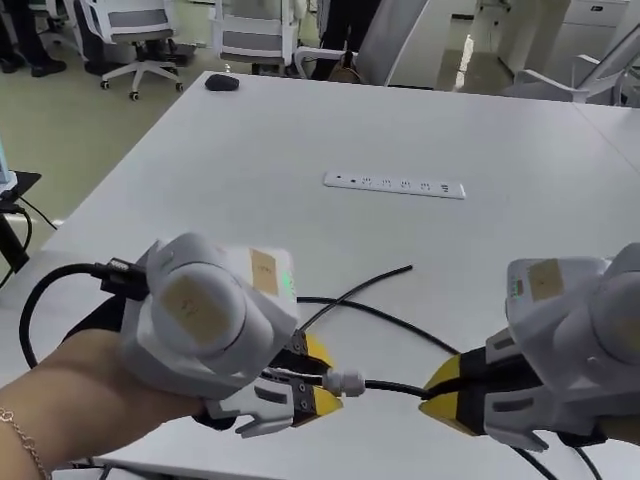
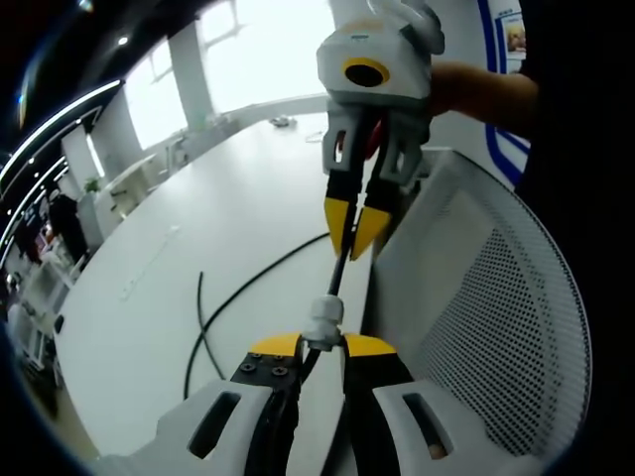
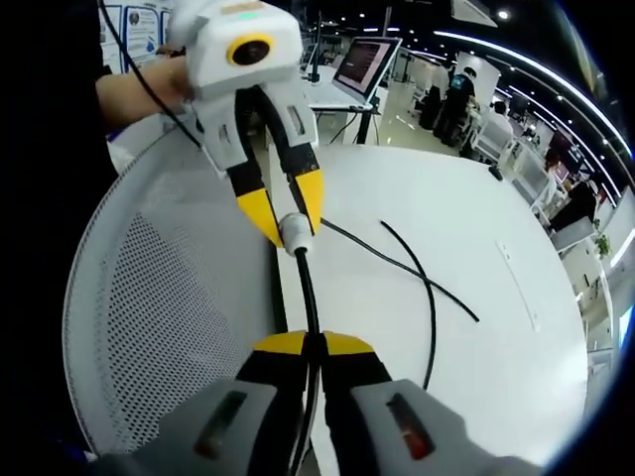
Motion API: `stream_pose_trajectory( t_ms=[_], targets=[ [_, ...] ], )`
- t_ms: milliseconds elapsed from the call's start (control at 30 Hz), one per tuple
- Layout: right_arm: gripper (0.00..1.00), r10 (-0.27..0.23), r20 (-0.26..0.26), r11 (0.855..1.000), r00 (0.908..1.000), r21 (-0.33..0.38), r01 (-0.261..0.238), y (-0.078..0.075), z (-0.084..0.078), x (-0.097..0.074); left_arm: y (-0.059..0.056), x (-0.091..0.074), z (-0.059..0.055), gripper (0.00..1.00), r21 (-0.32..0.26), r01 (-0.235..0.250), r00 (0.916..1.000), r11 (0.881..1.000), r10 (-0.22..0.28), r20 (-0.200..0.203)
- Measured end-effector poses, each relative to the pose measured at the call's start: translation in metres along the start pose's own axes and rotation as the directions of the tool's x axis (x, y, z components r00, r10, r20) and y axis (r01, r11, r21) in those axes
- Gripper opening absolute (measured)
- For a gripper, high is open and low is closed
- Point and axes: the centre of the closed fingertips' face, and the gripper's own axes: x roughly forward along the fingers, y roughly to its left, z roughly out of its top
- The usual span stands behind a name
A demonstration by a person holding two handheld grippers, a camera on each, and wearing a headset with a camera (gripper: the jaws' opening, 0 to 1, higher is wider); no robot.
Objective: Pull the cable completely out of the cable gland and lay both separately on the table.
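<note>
1. White plastic, the cable gland (image 1: 341,382) is pinched between the yellow tips of the left claw (image 1: 322,380), just above the near edge of the pale surface (image 1: 300,150).
2. The black cable (image 1: 392,386) leaves the gland's nose and runs straight into the right claw (image 1: 442,386). That claw is closed tight on the cable, just beside the gland.
3. In the left gripper view the left claw's tips nip the gland from both sides. The cable rises taut from it to the right claw facing it.
4. In the right gripper view the right claw's jaws stand almost together, with the cable clamped between them. The gland sits at the left claw's tips beyond.
5. The cable seems to pass through the gland, though the gland's rear is hidden by the left claw.
6. The rest of the cable lies in loose curves on the surface. Its free end points towards a white power strip (image 1: 395,185), well apart from it.
7. A white mesh chair back (image 2: 486,297) stands beside the surface's edge, near both claws.
</note>
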Motion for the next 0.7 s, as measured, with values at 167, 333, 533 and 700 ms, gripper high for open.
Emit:
stream_pose_trajectory(
  t_ms=[167,333,533,700],
  targets=[
    [0.03,-0.061,-0.07,0.998,0.9957,0.006,0.061,-0.012,-0.024,-0.003,0.002,-0.001,-0.001,0.16,0.0,-0.009,1.0,1.0,0.009,-0.002],
    [0.03,-0.112,-0.169,0.994,0.9793,-0.013,0.111,-0.022,-0.05,-0.006,-0.001,0.001,-0.006,0.16,0.001,-0.001,0.9999,1.0,0.001,-0.017],
    [0.04,-0.153,-0.247,0.988,0.9567,-0.024,0.152,-0.033,-0.074,-0.011,-0.002,0.0,-0.009,0.16,-0.007,-0.002,0.9998,1.0,0.002,-0.021],
    [0.04,-0.184,-0.28,0.981,0.9424,0.006,0.193,-0.044,-0.089,-0.013,-0.001,-0.001,-0.011,0.16,-0.011,-0.004,0.9997,1.0,0.004,-0.025]
  ],
)
